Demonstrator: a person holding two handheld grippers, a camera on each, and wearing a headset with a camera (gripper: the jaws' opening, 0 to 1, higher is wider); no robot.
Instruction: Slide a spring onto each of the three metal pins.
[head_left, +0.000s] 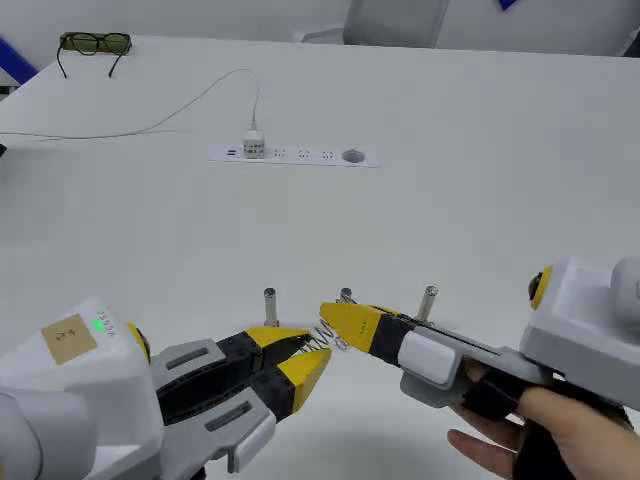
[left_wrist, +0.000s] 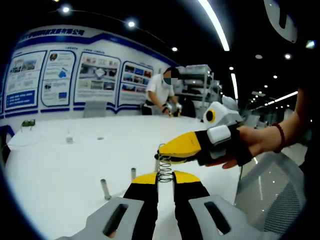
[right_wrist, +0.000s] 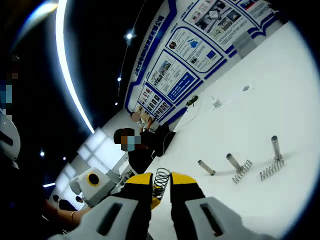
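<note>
Three short metal pins stand upright in a row on the white table: left pin (head_left: 270, 300), middle pin (head_left: 346, 295), right pin (head_left: 429, 298). All three are bare. A small spring (head_left: 324, 338) hangs just in front of the middle pin, held at both ends. My left gripper (head_left: 297, 354) comes from the lower left and is shut on the spring (left_wrist: 165, 170). My right gripper (head_left: 340, 322) comes from the right and is shut on the spring's other end (right_wrist: 161, 179). Two more springs (right_wrist: 242, 171) (right_wrist: 271, 170) lie on the table beside the pins (right_wrist: 232, 161).
A white power strip (head_left: 295, 155) with a plugged charger (head_left: 253, 145) and its cable lies across the middle of the table. Dark glasses (head_left: 95, 43) rest at the far left corner. A chair (head_left: 395, 20) stands behind the table. A person (left_wrist: 162, 92) works in the background.
</note>
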